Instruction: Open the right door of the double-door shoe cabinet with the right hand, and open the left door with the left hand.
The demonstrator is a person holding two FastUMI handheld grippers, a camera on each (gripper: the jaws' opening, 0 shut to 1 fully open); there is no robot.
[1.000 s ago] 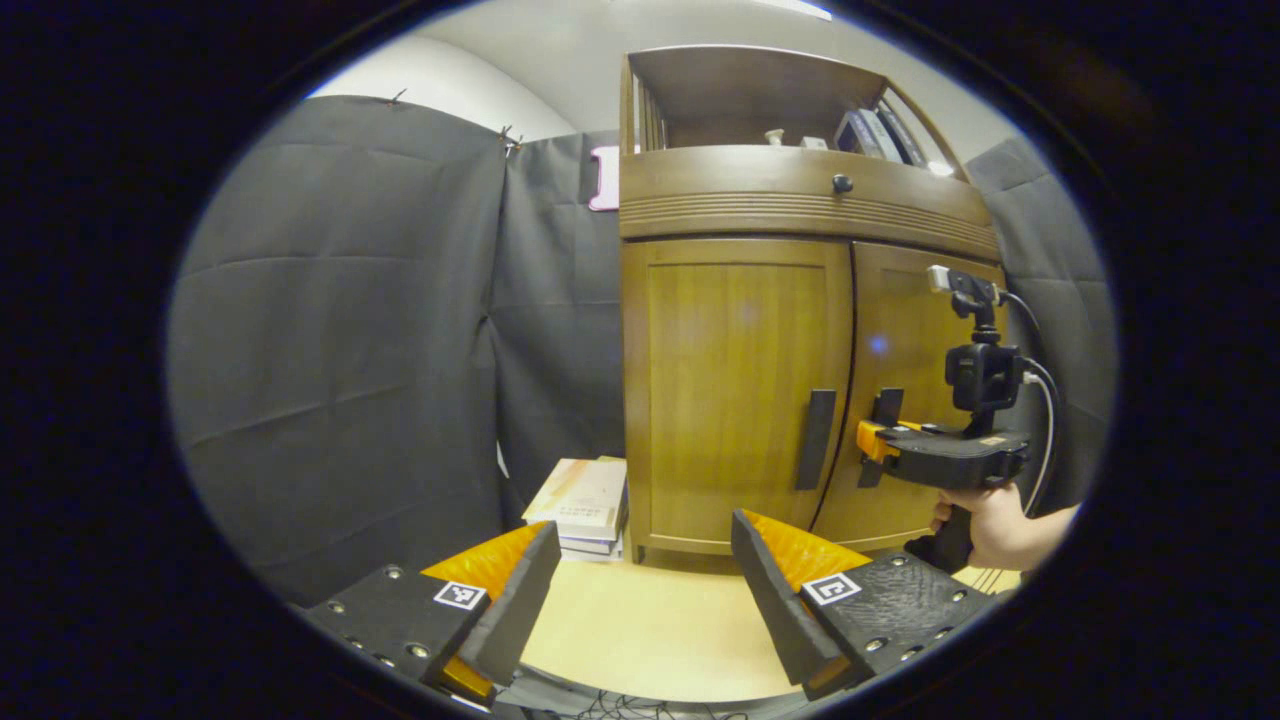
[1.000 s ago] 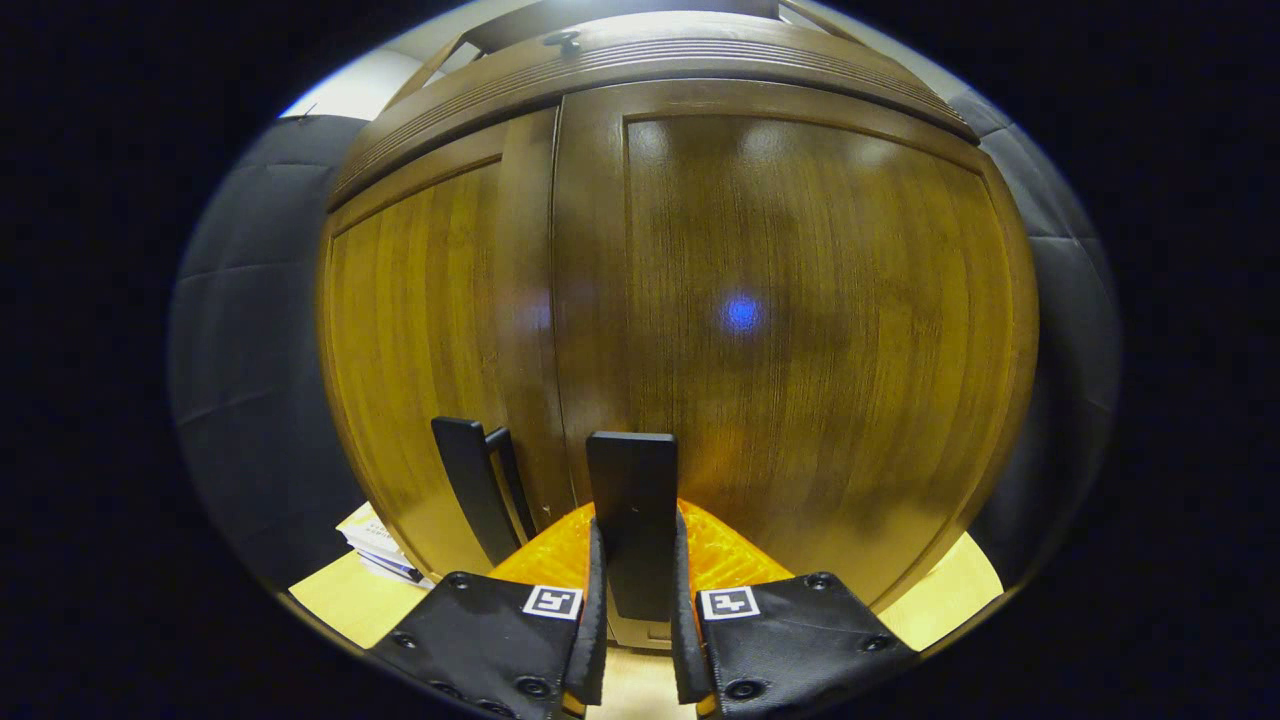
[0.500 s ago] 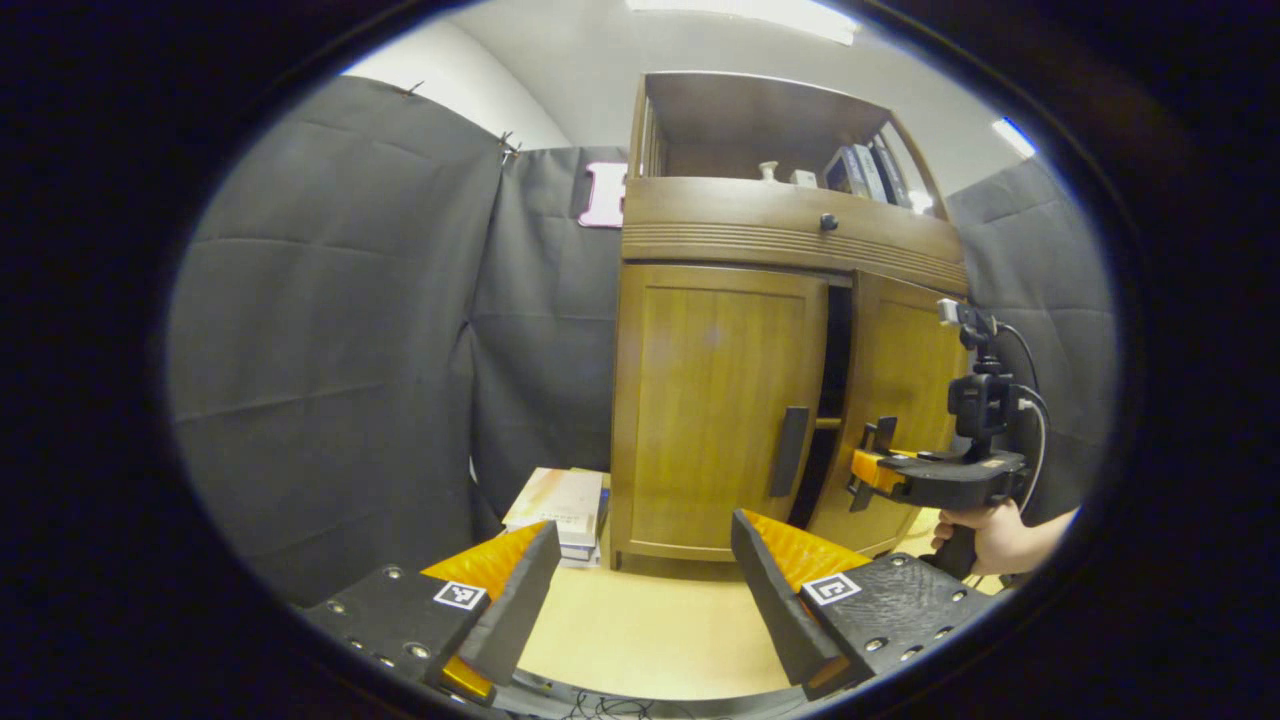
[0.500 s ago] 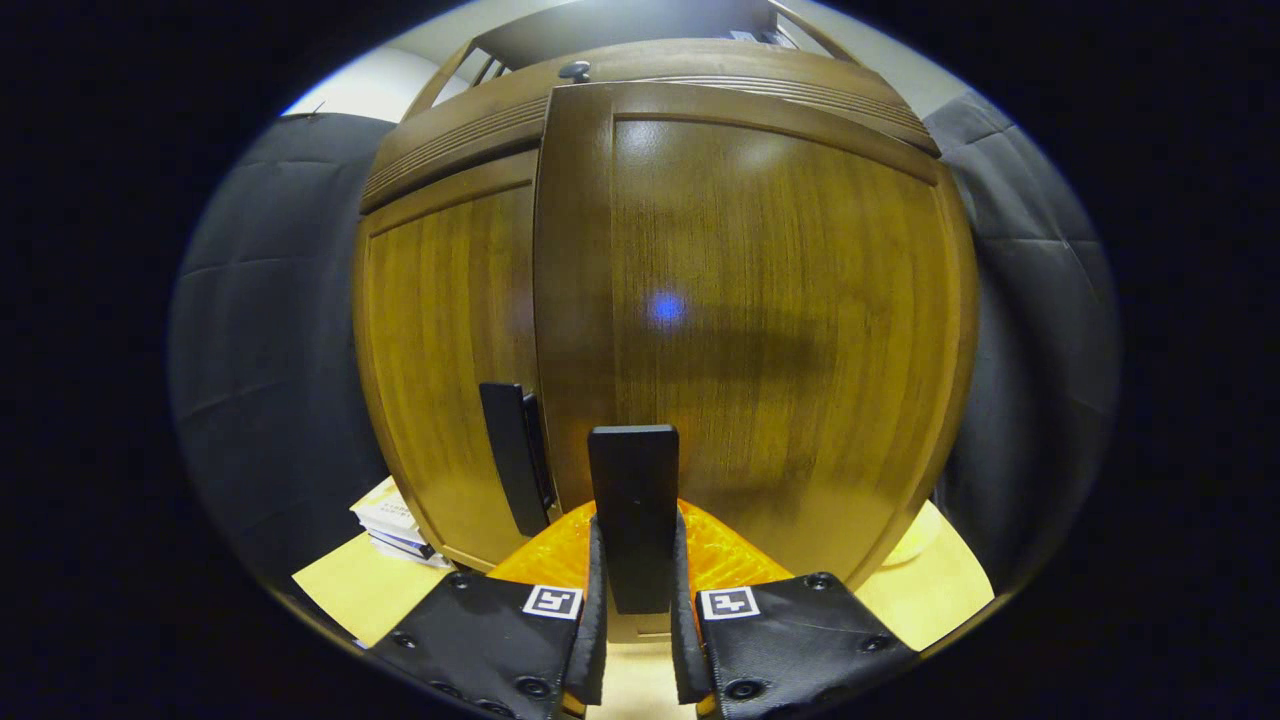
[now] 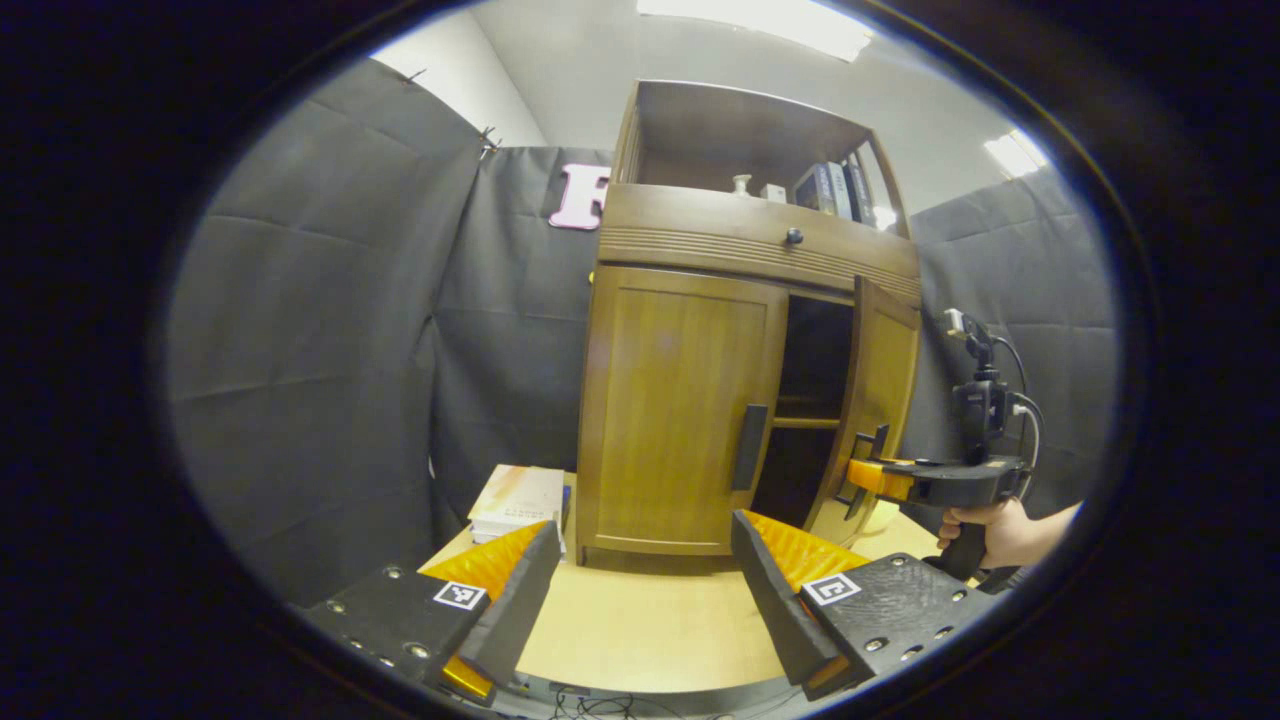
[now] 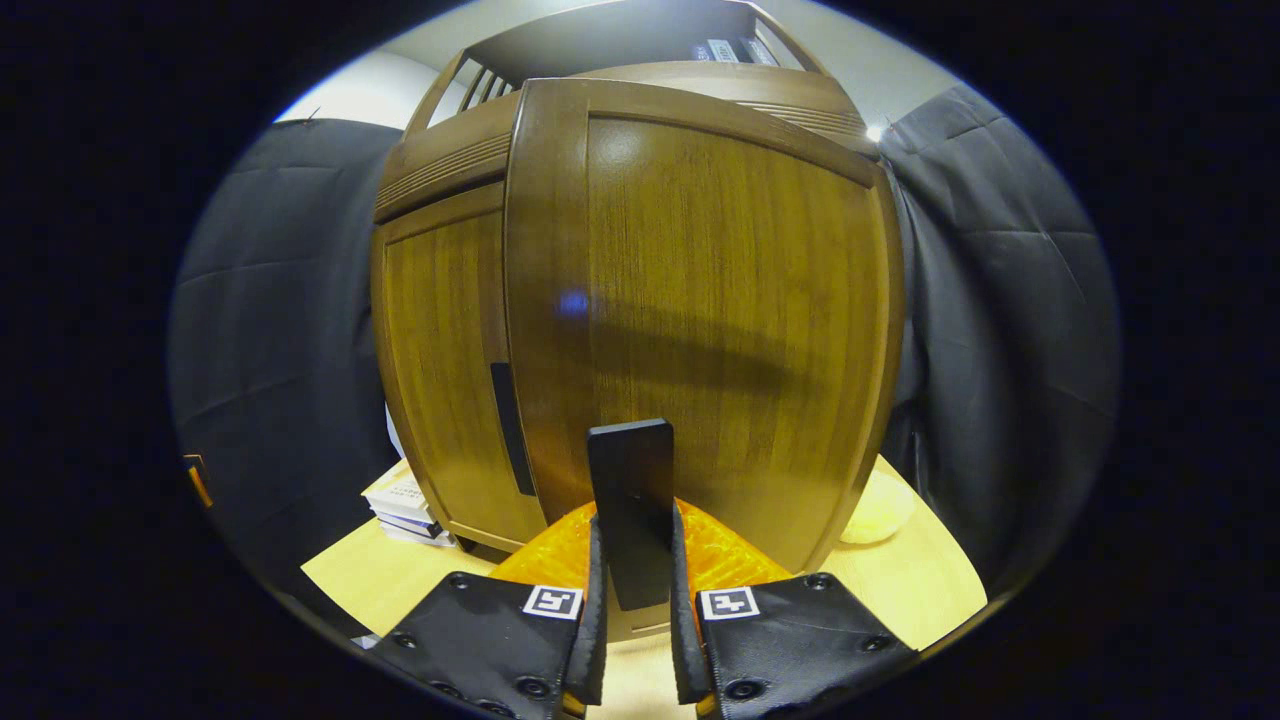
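Shoe cabinet (image 5: 700, 250) stands on a light wood floor (image 5: 650, 625), w/ black cloth wall behind and to both sides. Right door (image 6: 700, 330) is swung partly out from cabinet, dark interior and a shelf edge showing in the gap beside it in left gripper view. Right gripper (image 6: 632, 610) has both fingers clamped on right door's dark vertical handle (image 6: 630, 500), held by a hand (image 5: 1000, 530) at cabinet's right. Left door (image 5: 680, 400) sits flush w/ cabinet front, its dark handle (image 5: 750, 447) untouched. Left gripper (image 5: 640, 590) is in front of cabinet, well apart from left door, fingers spread wide, nothing between them. Stack of books (image 5: 515, 495) lies on floor just beside cabinet's left side; more books (image 5: 830, 185) stand on cabinet's open top shelf. Small dark knob (image 5: 794, 237) on drawer front above the doors.
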